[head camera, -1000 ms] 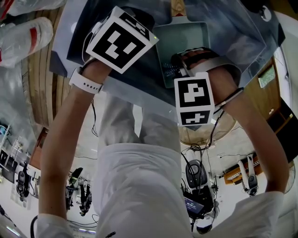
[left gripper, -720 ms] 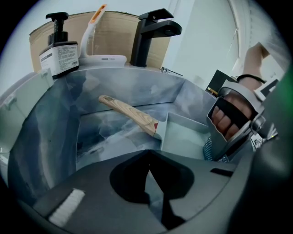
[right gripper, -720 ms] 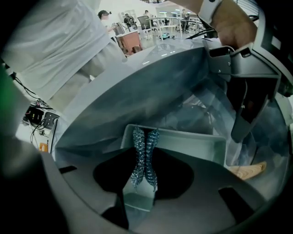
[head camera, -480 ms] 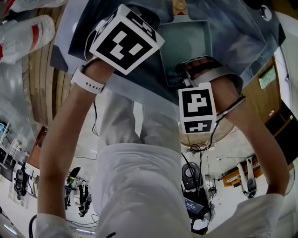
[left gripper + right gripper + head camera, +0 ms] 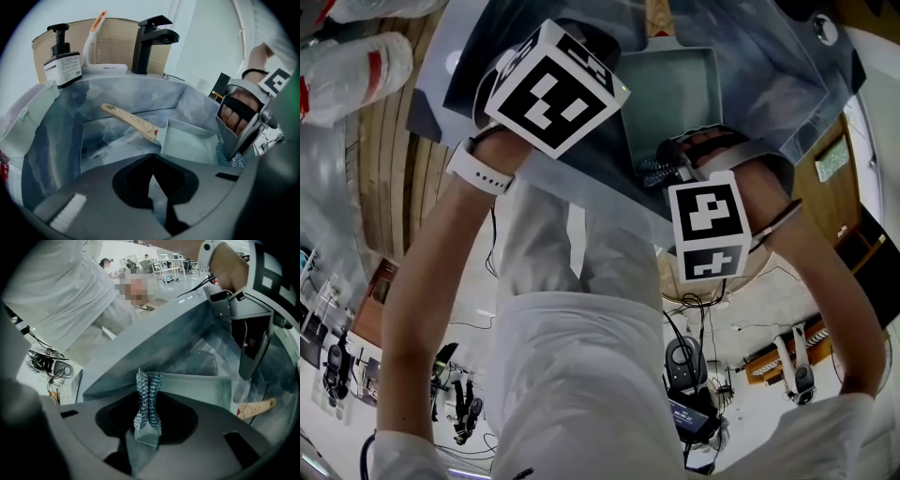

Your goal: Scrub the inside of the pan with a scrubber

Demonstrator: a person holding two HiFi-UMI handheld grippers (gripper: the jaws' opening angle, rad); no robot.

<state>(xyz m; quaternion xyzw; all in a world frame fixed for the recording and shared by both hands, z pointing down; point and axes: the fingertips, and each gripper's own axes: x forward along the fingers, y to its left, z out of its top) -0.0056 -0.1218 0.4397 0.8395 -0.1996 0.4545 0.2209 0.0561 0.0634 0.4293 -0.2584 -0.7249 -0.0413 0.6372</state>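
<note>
Down in the sink, pan: I saw the square pale-green pan [image 5: 192, 143] lying flat on the floor of the marbled sink [image 5: 126, 101], its wooden handle [image 5: 129, 122] pointing toward the faucet side
Scrubber: the steel-mesh scrubber [image 5: 147, 399] stood at the pan's near edge; I couldn't confirm contact
Right gripper: the right gripper [image 5: 146, 427] had its jaws clamped on the scrubber
Left gripper: the left gripper [image 5: 153, 161] hung above the sink's near rim, jaws together, nothing between them
Back ledge: black faucet [image 5: 150, 42], pump bottle [image 5: 62, 58]

pan handle [image 5: 659, 15] cut off by top edge, bottle [image 5: 62, 66] label unreadable
</note>
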